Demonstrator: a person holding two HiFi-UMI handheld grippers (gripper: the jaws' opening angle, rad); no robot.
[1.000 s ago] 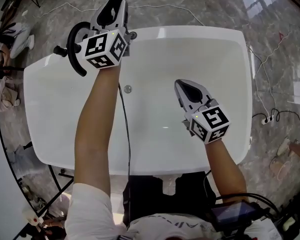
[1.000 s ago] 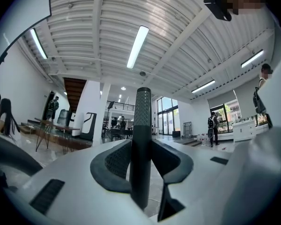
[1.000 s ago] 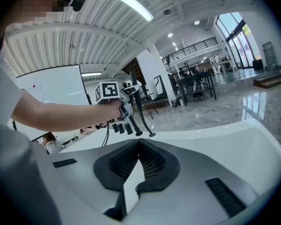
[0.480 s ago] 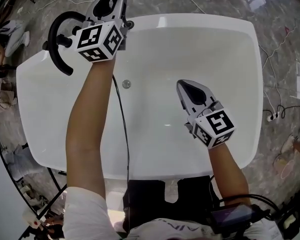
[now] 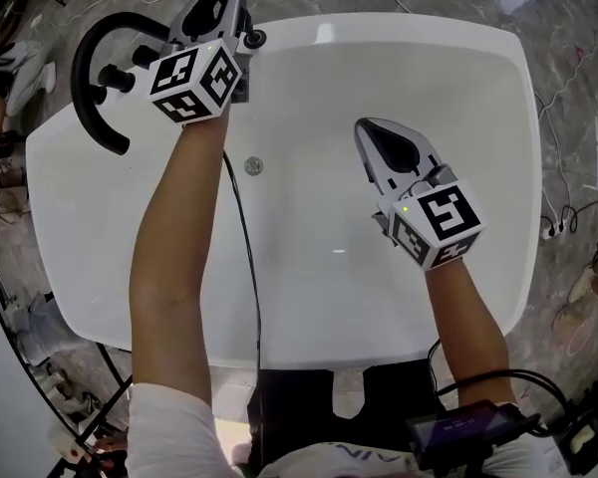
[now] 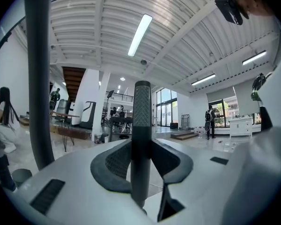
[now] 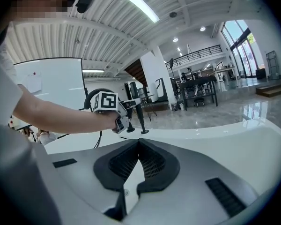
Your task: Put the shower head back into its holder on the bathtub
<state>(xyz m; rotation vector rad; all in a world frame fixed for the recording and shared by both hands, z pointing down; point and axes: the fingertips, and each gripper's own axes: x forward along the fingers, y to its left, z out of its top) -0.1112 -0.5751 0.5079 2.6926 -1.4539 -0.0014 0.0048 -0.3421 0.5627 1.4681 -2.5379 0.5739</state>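
While the left claw [image 5: 224, 3] grips the shower head [image 6: 141, 125] upright by its handle at the bathtub's [image 5: 399, 28] far rim, the curved black tap [image 5: 80, 68] stands just beside. The right claw [image 5: 366, 127], pinched shut on nothing, hangs over mid-tub, well apart from every edge.

The slim black shower-head handle [image 6: 141, 116] is cut off by the head view's top edge, and its lower end disappears behind the left tongs [image 6: 141, 170].

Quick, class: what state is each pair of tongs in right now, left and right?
Left tongs: closed on the dark shower head.
Right tongs: closed, holding nothing.
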